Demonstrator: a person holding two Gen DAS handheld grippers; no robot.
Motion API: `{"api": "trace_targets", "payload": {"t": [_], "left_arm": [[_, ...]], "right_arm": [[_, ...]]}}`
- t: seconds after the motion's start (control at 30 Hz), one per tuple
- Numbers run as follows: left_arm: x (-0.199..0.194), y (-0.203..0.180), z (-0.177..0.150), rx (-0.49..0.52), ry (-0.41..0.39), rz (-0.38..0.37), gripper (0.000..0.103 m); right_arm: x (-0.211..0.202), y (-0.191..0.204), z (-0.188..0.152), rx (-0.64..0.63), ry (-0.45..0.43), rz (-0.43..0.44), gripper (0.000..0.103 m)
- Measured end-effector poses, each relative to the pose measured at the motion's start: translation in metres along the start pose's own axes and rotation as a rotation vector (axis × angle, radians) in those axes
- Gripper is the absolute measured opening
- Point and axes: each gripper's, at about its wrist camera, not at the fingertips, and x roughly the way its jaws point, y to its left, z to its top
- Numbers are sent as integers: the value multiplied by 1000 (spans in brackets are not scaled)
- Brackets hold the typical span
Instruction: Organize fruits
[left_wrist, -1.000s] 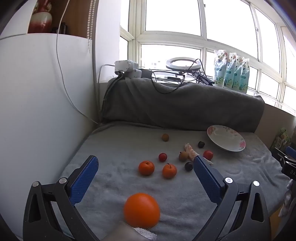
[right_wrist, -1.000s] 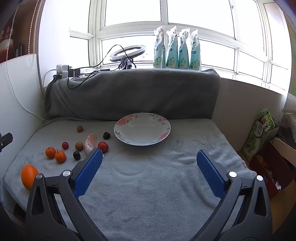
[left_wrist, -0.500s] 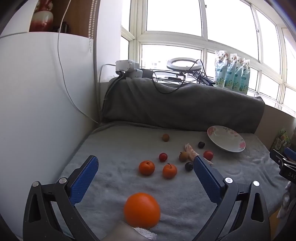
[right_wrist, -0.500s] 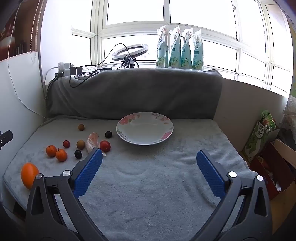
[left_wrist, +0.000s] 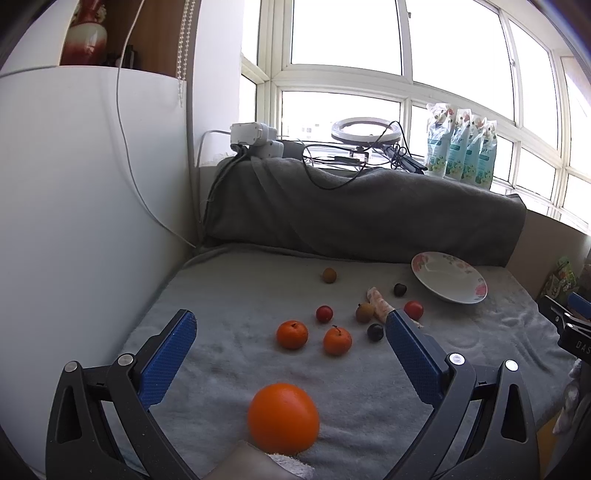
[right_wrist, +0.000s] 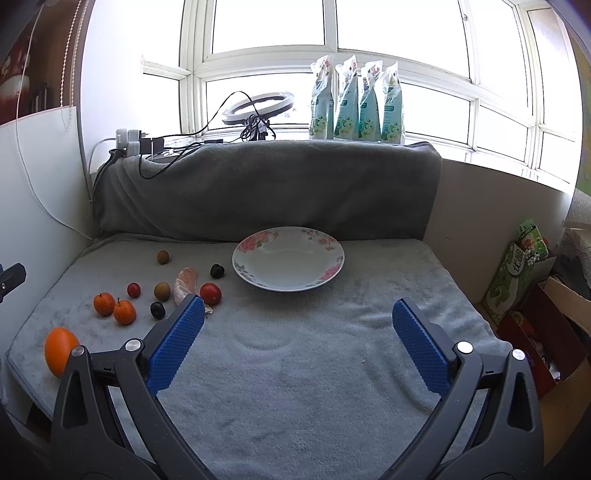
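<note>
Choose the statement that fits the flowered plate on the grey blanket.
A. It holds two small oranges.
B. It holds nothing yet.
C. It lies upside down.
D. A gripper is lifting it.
B: the plate shows a bare white middle, while all the fruit, such as the big orange and the small oranges, lies on the blanket beside it.

Ring light (right_wrist: 258, 104) and four pouches (right_wrist: 356, 103) on the windowsill
</note>
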Motion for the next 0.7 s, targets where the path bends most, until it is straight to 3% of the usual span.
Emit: {"api": "trace_targets", "payload": {"t": [0.7], "left_arm": [[-1,-4,0,6,3,1,102]], "right_arm": [[0,0,-3,3,2,-3,103]]}}
